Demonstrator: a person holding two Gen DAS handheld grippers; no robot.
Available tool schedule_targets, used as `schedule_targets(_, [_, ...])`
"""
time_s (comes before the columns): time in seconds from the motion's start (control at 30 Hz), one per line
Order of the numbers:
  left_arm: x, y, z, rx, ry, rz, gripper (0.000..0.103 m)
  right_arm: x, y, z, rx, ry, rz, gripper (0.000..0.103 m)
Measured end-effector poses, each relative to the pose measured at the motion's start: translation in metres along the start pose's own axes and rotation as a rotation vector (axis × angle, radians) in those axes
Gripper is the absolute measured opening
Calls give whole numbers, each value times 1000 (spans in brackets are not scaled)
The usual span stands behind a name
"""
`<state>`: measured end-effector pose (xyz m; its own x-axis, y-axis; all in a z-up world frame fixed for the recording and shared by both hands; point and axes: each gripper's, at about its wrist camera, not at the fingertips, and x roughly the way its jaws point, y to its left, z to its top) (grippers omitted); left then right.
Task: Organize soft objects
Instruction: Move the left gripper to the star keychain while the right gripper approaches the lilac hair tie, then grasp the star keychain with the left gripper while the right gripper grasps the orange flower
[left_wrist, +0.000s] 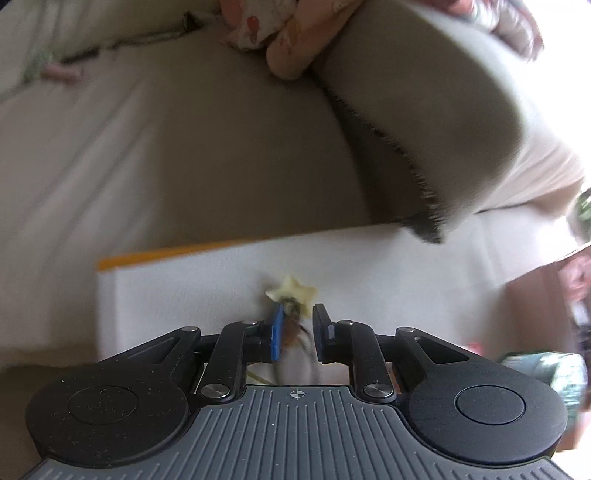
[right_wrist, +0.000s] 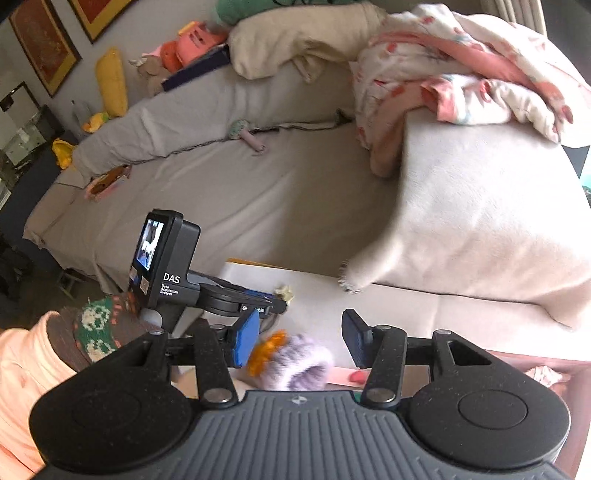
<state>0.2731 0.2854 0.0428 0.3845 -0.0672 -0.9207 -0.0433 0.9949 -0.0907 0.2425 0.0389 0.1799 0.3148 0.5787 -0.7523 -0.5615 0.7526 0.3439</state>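
Note:
My left gripper (left_wrist: 298, 325) is nearly closed on a small toy with a cream star-shaped part (left_wrist: 293, 291), held in front of a white box (left_wrist: 184, 295). Whether the pads press it I cannot tell. The same toy (right_wrist: 284, 291) shows at the left gripper's tip (right_wrist: 275, 303) in the right wrist view. My right gripper (right_wrist: 300, 334) is open, and a blurred lilac and orange knitted toy (right_wrist: 291, 360) lies low between its fingers without being gripped. A beige blanket (right_wrist: 480, 221) hangs over the sofa arm.
A grey sofa (right_wrist: 229, 192) spreads behind the box, with a pink patterned quilt (right_wrist: 461, 74), a cream pillow (right_wrist: 295, 40), a yellow cushion (right_wrist: 110, 81), pink soft toys (right_wrist: 192, 44) and a small lilac toy (right_wrist: 247, 134). A person's knitted sleeve (right_wrist: 99, 328) is at the left.

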Motion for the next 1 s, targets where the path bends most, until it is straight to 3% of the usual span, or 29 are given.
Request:
schedule_targets(0.1, [5,-6,3,48,20,69,29,7,-11,-1,12,13,10,49])
schedule_targets(0.33, [6,-15,6,103,38,68,25,26,-18,-3,40,43,32,49])
schedule_targets(0.43, [4,-19,2,139,6,69,22,28,-16,-6,47,49,22,49])
schedule_targets(0.73, [-41,33,-49,-12,-186,-114,21,25,7,1,16,62,-55,49])
schedule_targets(0.83, [-70,50,-77,-64,-263,-156,21,41,25,9,-5,125,-28,49])
schedule_targets(1.0, [-118,76,-128,-149,-437,-178,21,98,61,18,-72,305,34,50])
